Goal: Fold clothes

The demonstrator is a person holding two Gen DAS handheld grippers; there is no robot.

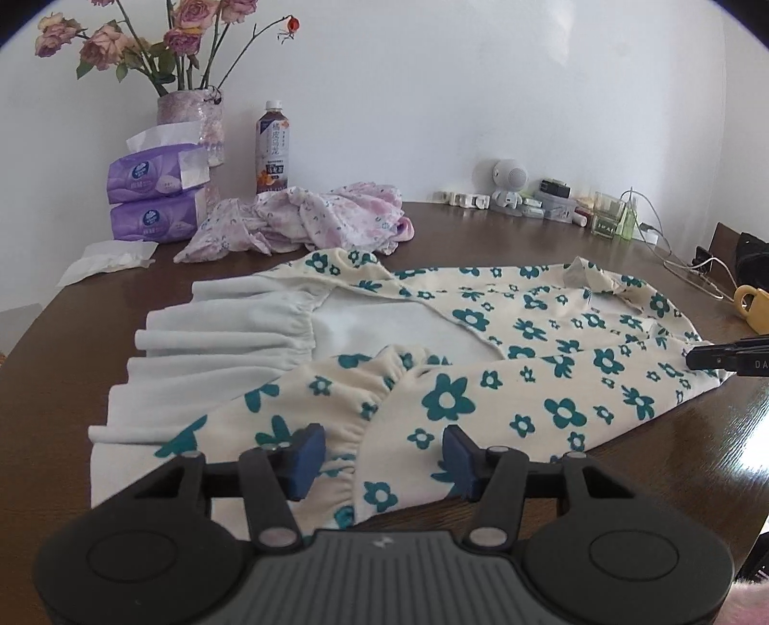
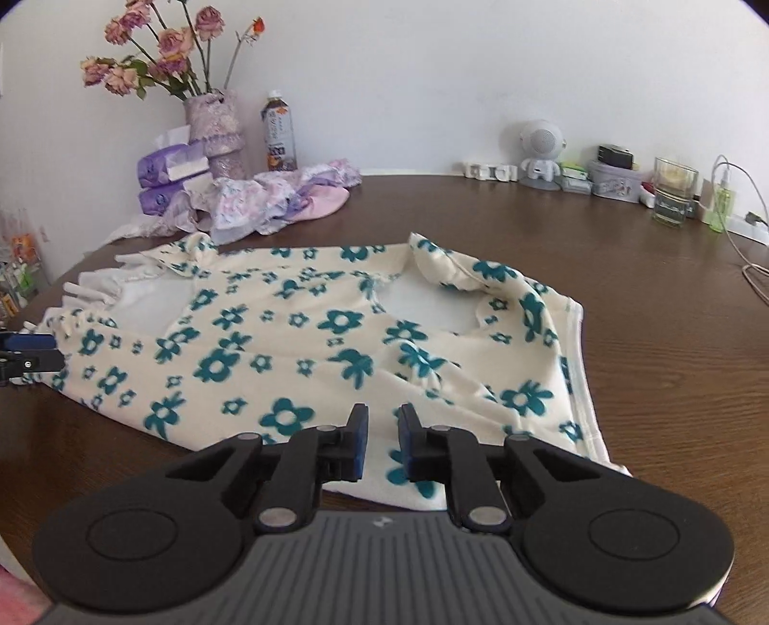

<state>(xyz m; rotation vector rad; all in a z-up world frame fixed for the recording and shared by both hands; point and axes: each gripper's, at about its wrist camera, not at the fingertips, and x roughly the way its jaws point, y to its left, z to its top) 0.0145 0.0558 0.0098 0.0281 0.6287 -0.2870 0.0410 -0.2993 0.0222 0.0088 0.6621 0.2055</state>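
Dried roses (image 1: pixel 144 38) in lilac vase (image 1: pixel 202 120) behind floral dress (image 1: pixel 528 346)

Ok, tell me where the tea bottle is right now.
The tea bottle stands upright at the back left of the table against the wall, just right of the flower vase and behind the crumpled pink floral garment.

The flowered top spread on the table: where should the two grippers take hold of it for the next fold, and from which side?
Probably along the near edge of the flowered top, coming in low from the table's front. The left gripper is open over the gathered cuff; the right gripper is narrowly open over the white-trimmed hem. Both edges lie flat and free, so the fingers can pinch them.
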